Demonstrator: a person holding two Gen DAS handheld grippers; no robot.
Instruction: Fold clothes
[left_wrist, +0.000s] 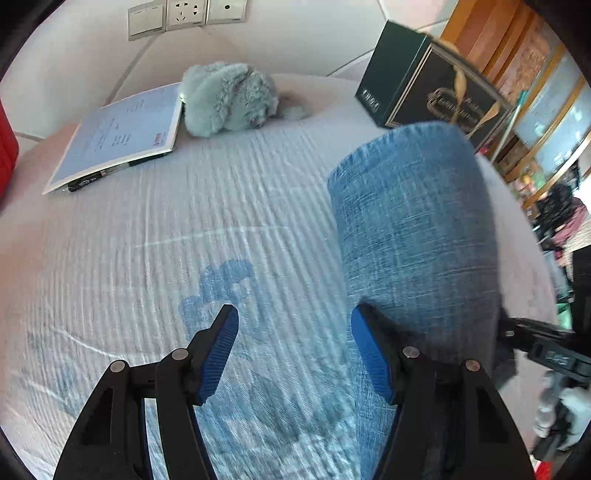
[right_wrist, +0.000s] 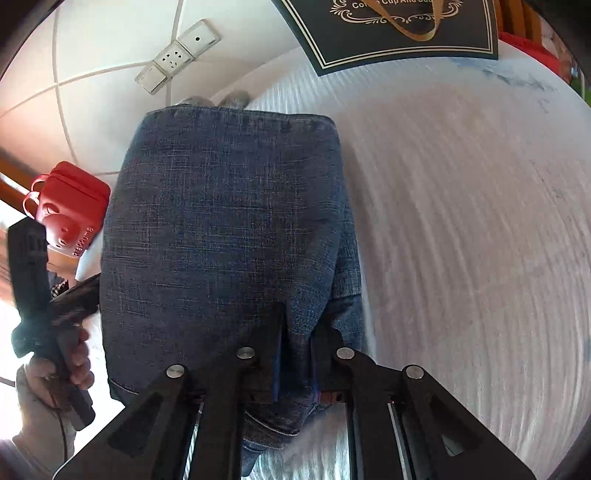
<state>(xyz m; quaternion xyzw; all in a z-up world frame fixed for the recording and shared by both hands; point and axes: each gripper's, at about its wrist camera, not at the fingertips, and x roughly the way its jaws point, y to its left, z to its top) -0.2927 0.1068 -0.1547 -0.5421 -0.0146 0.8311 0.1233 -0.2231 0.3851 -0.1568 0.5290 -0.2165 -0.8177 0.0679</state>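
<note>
A folded pair of blue denim jeans (left_wrist: 413, 229) lies on the pale ribbed bedspread (left_wrist: 155, 236), at the right of the left wrist view. My left gripper (left_wrist: 293, 321) is open and empty, its blue pads just left of the jeans, above the bedspread. In the right wrist view the jeans (right_wrist: 221, 229) fill the middle, and my right gripper (right_wrist: 299, 332) is shut on their near edge, with fabric bunched between the fingers. The left gripper's handle and hand (right_wrist: 44, 314) show at the left there.
A notebook with a pen (left_wrist: 118, 136) and a grey-green plush toy (left_wrist: 229, 98) lie at the far side of the bed. A dark gift box (left_wrist: 424, 88) stands at the back right, also in the right wrist view (right_wrist: 399, 33). A red box (right_wrist: 68, 210) sits left.
</note>
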